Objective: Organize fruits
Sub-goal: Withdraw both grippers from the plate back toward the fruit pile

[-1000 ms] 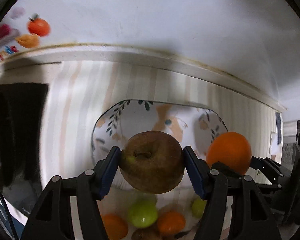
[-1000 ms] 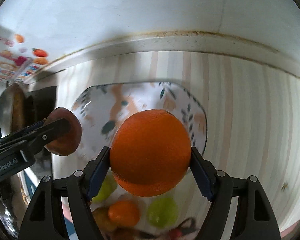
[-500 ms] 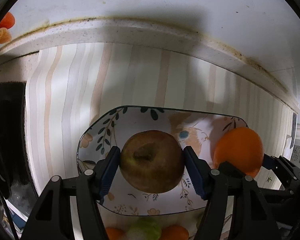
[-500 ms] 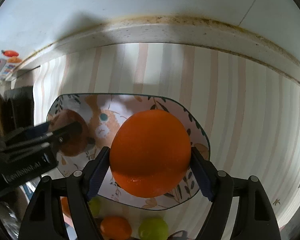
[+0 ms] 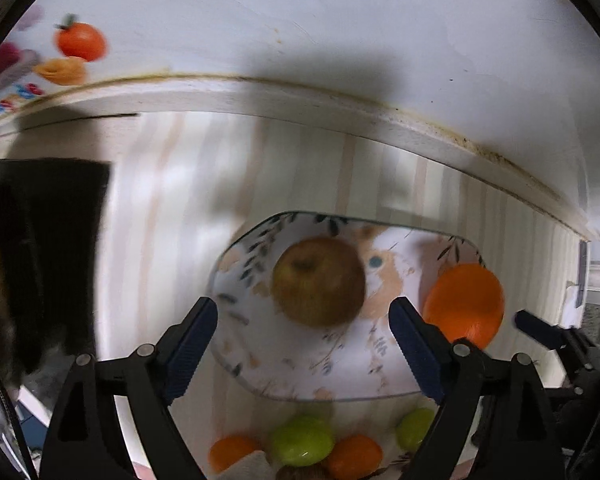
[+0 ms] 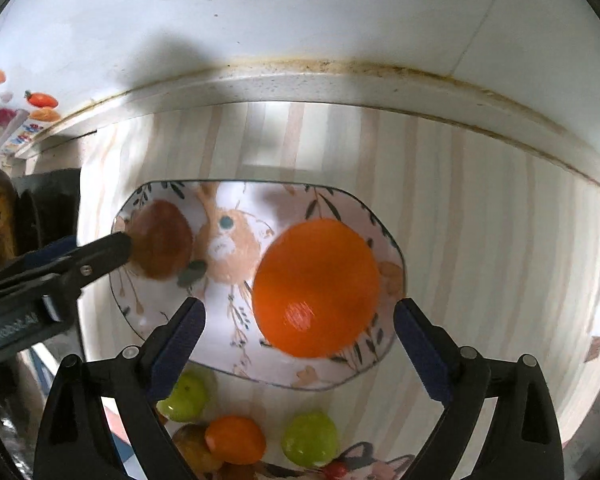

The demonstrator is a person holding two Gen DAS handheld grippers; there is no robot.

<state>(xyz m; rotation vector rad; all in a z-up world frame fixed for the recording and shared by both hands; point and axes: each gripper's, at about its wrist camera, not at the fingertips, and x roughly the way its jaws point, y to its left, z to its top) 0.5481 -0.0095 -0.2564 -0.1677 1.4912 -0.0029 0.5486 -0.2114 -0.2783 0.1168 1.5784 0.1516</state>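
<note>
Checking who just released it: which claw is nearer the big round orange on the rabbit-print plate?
Right. The right claw stands open just in front of the big round orange; the left claw faces the brownish apple, beside it.

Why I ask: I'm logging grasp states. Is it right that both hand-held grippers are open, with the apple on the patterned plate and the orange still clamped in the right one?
Not quite. The right wrist view shows the right hand-held gripper open, its fingers clear of the orange, which sits on the plate. The rest holds: the left hand-held gripper is open and the apple is on the plate.
</note>
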